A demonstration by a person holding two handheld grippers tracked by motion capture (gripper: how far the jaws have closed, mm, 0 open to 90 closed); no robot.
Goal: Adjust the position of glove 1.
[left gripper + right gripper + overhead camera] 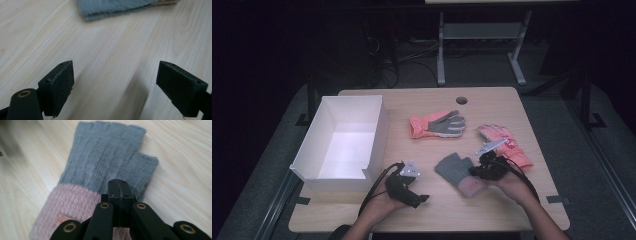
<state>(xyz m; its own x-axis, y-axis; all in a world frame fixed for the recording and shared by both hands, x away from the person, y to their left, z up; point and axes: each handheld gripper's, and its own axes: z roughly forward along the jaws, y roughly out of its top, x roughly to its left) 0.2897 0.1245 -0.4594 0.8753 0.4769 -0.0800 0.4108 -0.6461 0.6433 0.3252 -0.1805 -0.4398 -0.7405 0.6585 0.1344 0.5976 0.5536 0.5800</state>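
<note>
A: The right gripper (119,185) had its jaws pressed flat together, nothing between them, poised right over the fuzzy grey fingerless glove with the pink knitted cuff (458,172).

B: And where was that glove lying?

A: On the pale wooden table (492,105), near the front edge, between the two hands, fingers pointing away from the person. The closed tip sat near where the grey met the pink.

B: The left gripper (116,82)?

A: Jaws spread wide, gripping nothing, bare wood under them, the glove's grey edge just ahead.

B: What else was out there?

A: An open white cardboard box (343,142) at the left, an orange glove with a grey palm (438,124) mid-table, and a pink glove (506,145) beside the right hand.
</note>
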